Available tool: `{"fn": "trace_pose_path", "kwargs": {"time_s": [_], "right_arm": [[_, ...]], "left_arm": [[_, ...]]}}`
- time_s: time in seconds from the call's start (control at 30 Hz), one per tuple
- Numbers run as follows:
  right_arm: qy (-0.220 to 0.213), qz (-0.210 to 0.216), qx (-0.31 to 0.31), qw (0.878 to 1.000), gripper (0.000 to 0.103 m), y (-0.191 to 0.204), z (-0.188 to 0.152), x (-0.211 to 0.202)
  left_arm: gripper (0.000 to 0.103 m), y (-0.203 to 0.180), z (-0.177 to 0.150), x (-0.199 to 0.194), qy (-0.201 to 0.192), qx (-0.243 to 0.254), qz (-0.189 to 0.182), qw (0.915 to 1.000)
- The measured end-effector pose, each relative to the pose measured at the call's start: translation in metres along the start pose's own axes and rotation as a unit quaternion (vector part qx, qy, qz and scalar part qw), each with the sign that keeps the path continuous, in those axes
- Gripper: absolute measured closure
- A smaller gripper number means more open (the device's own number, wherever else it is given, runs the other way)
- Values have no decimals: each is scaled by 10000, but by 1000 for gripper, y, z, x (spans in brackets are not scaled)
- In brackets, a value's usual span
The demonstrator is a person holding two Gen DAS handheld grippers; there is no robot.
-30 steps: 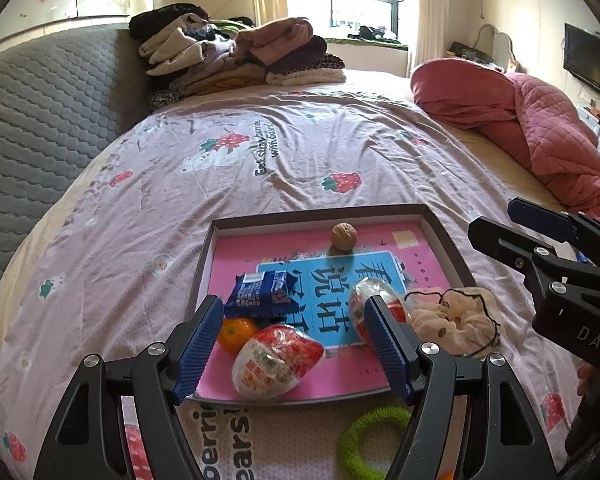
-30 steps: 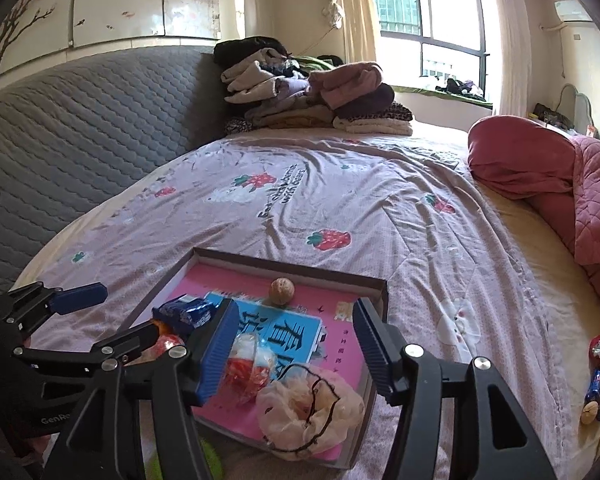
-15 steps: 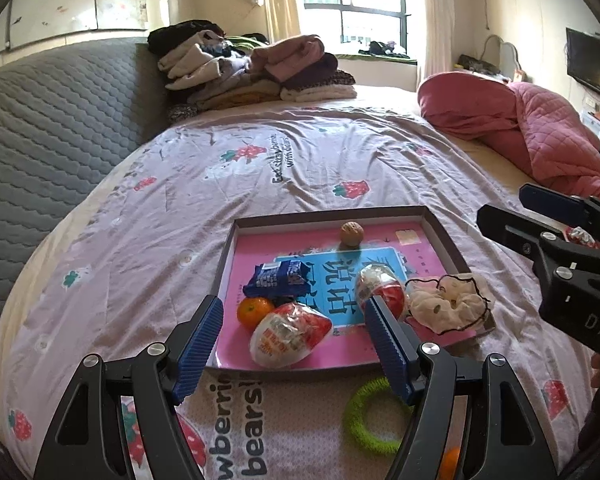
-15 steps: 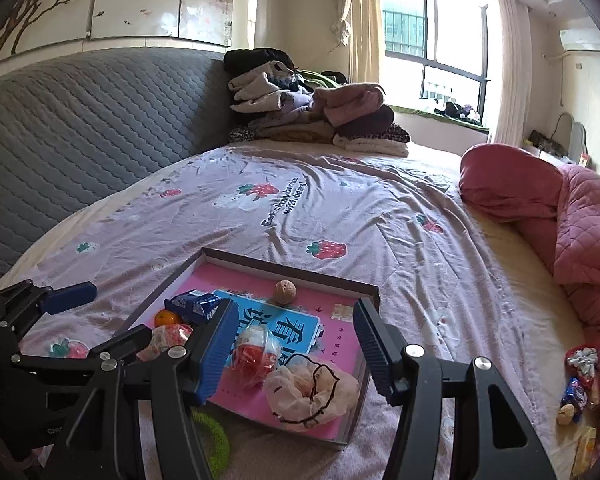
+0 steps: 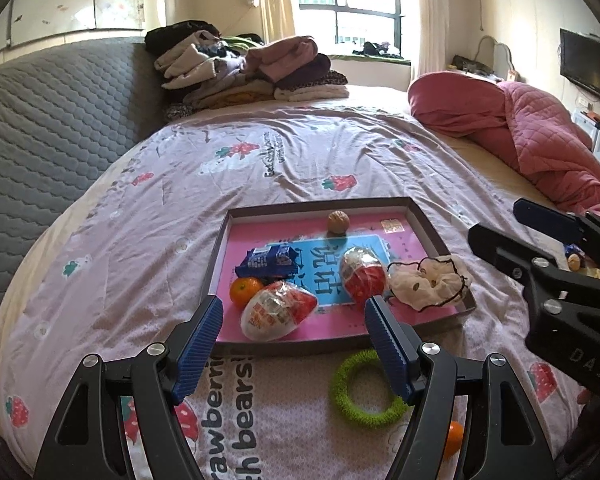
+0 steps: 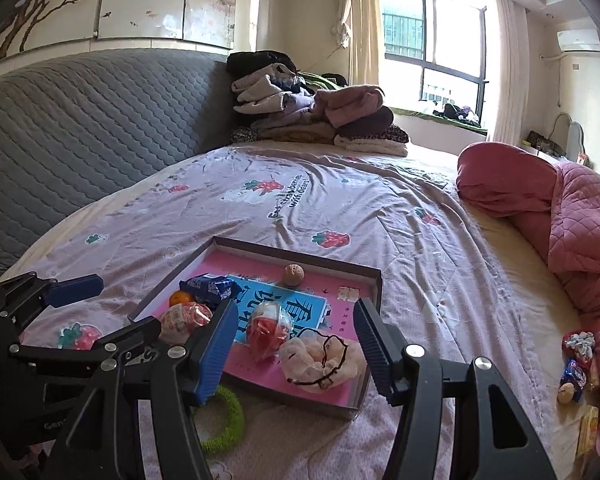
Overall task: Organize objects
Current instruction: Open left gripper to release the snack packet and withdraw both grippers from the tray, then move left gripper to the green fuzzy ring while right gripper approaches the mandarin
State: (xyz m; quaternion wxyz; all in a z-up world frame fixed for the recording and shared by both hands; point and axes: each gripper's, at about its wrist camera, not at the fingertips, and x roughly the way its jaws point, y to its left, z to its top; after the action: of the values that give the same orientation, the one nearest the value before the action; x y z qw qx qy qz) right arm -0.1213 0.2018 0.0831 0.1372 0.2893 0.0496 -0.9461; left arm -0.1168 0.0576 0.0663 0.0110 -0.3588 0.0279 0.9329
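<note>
1. Left gripper (image 5: pixel 294 330), ribbed blue pads spread apart, empty, above the bedsheet (image 5: pixel 140 248).
2. Shallow rectangular tray (image 5: pixel 220 248) holds glossy foil eggs (image 5: pixel 278 310), a round orange (image 5: pixel 245 291) and a walnut (image 5: pixel 337 222).
3. Right gripper (image 6: pixel 294 338) gapes, holding nothing.

place: home bedroom | evidence: bed (image 6: pixel 340 200), folded clothes (image 6: pixel 312 116), wall TV (image 5: pixel 588 66)

Tray (image 5: pixel 422 224) on bed: walnut (image 5: pixel 337 222) at rear, scrunchie (image 5: pixel 426 286) at right (possibly overhanging); ring (image 5: pixel 364 390) lay in front.
</note>
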Motion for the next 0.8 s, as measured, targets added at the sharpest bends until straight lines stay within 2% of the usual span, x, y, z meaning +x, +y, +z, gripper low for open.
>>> {"fn": "trace_pose_path", "kwargs": {"time_s": [0.33, 0.8], "right_arm": [[63, -23, -7, 10000, 43, 1, -31, -18], [29, 43, -26, 10000, 43, 4, -52, -36]], "left_arm": [[28, 1, -13, -7, -6, -28, -14, 10000], [28, 1, -25, -15, 1, -37, -84, 10000]]}}
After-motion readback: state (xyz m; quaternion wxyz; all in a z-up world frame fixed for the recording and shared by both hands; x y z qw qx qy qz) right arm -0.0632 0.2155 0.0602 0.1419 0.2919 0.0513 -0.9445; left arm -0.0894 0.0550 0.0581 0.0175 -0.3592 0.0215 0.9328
